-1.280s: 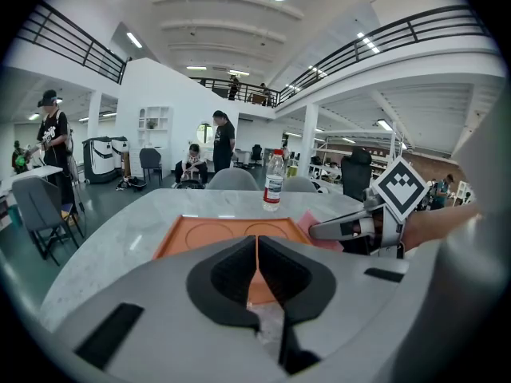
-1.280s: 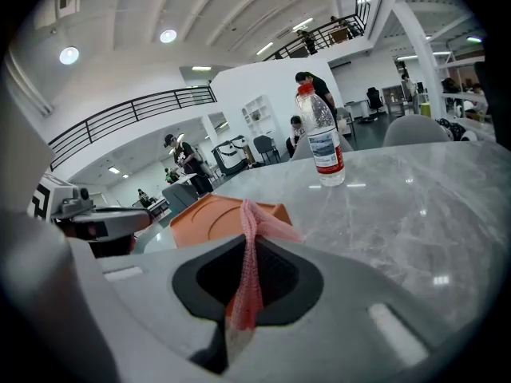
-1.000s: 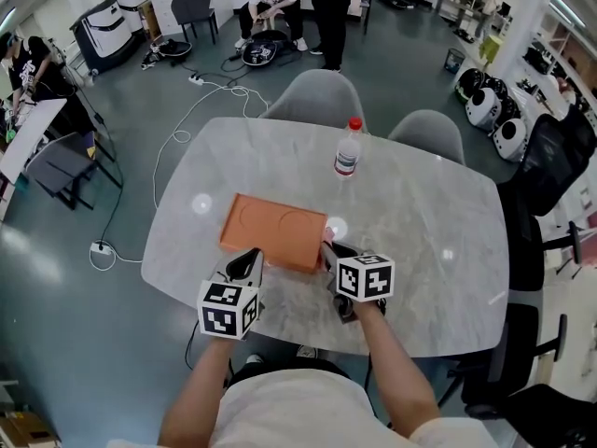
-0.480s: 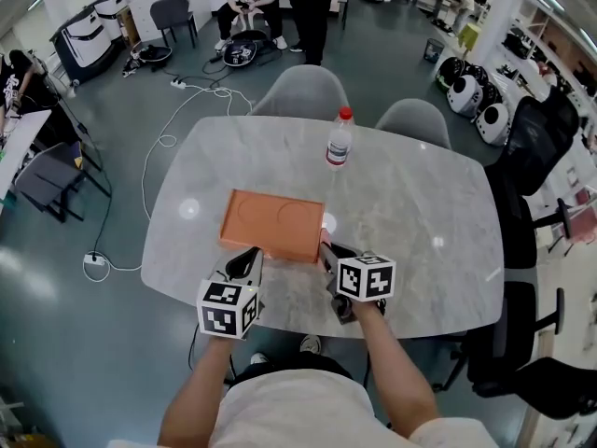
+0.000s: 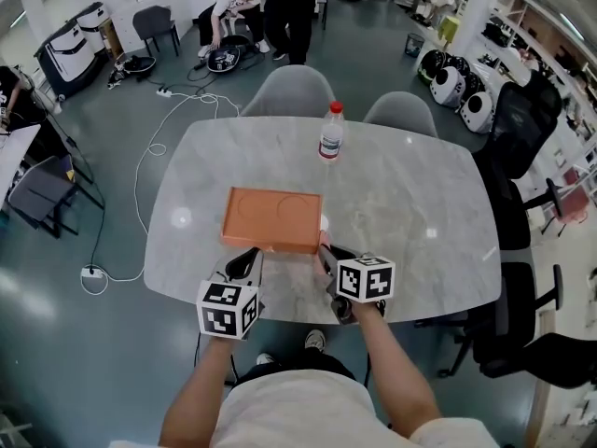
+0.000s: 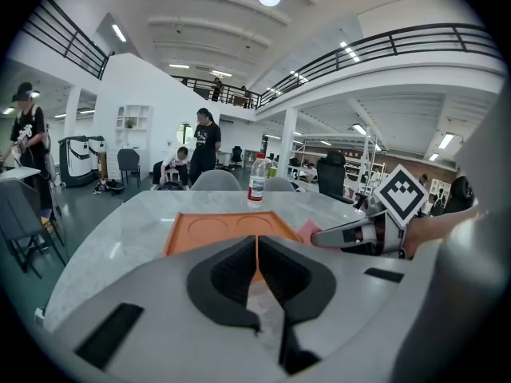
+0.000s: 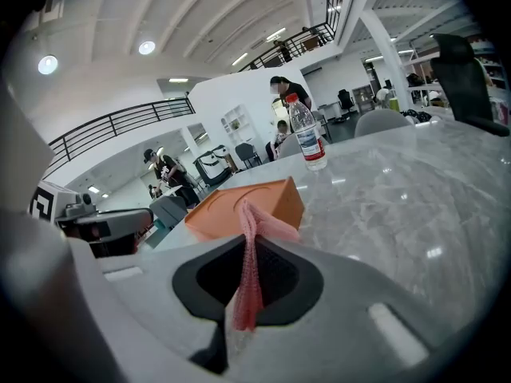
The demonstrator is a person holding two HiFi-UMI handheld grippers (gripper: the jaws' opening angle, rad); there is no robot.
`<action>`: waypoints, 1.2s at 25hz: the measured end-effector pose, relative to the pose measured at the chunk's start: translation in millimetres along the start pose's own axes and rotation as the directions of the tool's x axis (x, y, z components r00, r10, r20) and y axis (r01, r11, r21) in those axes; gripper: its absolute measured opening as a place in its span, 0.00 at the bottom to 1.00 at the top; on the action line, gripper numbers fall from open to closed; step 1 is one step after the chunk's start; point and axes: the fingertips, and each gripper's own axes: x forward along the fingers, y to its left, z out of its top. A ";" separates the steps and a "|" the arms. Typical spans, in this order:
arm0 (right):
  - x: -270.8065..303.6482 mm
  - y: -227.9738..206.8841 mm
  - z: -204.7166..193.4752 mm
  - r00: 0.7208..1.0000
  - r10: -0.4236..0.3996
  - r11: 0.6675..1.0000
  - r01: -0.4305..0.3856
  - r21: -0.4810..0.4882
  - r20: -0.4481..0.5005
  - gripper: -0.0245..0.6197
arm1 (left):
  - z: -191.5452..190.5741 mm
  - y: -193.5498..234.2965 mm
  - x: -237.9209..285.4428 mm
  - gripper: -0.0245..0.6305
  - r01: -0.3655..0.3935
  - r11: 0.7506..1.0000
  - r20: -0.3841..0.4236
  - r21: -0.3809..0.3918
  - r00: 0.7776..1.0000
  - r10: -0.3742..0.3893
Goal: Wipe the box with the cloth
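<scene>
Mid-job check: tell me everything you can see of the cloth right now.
The cloth is pink, thin and looks like a mesh weave, gathered into a narrow crumpled strip. It is pinched between the shut jaws of the right gripper and runs down through them, with a loose bunch sticking out past the tips. That bunch sits right at the near corner of the orange box, over the marble table. Whether it touches the box cannot be told.

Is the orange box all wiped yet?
Not yet. Done: the right gripper has the pink cloth pinched. In hand: the cloth sits by the near corner of the orange box. Left: wiping the box's top. The left gripper is shut, empty.
</scene>
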 end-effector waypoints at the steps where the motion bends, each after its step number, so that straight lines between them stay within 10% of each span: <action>1: -1.8 1.9 -2.1 1.000 -0.005 1.000 0.005 0.003 0.003 0.07 | -0.8 -0.1 -2.3 0.06 0.006 1.000 0.001 0.002 1.000 -0.006; 18: -35.8 23.2 -12.9 0.989 -0.140 0.990 0.141 -0.022 0.048 0.07 | -6.5 8.6 -34.4 0.06 0.083 0.996 0.012 0.035 0.996 -0.084; 30: -63.9 35.4 47.4 0.978 -0.181 0.965 0.197 -0.172 0.105 0.07 | 12.8 28.2 -31.8 0.06 0.103 0.994 0.035 0.048 0.994 -0.104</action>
